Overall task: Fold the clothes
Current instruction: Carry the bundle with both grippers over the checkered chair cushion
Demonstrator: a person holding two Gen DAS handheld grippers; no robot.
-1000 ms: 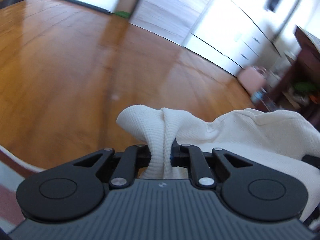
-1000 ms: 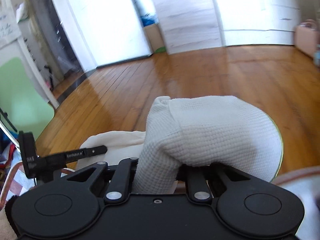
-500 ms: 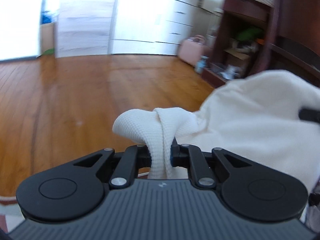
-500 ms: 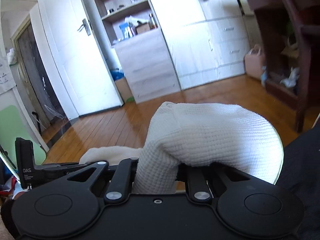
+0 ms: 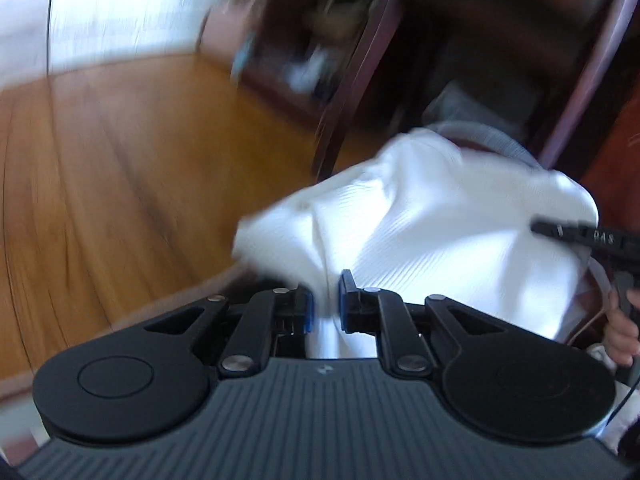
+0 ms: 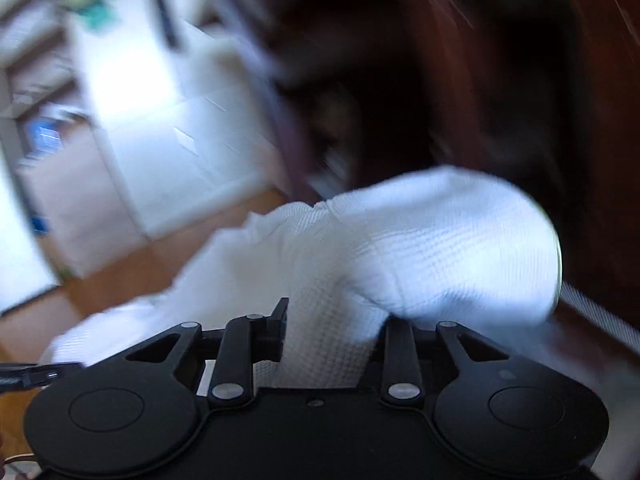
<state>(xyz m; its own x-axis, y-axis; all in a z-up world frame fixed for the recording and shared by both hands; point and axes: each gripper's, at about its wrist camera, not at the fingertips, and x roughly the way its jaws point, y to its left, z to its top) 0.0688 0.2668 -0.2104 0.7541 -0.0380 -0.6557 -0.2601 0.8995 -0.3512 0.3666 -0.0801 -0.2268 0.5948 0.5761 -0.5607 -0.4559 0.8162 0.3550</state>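
Observation:
A white waffle-knit garment (image 5: 432, 216) hangs in the air between both grippers. My left gripper (image 5: 325, 300) is shut on a bunched corner of it, the cloth pinched between the blue pads. My right gripper (image 6: 328, 332) is shut on another bunched part of the same garment (image 6: 420, 248), which bulges over its right finger. The right gripper's black finger (image 5: 580, 236) shows at the right edge of the left wrist view, against the cloth. Both views are motion-blurred.
A wooden floor (image 5: 120, 168) lies below. A dark wooden shelf unit (image 5: 400, 40) with small items stands ahead, close behind the garment. White drawers (image 6: 168, 152) and a doorway are to the left in the right wrist view. A hand (image 5: 620, 332) shows at the right edge.
Both grippers have swung to the right and tilted with the garment still held; the view has turned from open floor and drawers toward the dark shelf unit. The grip on the cloth is unchanged.

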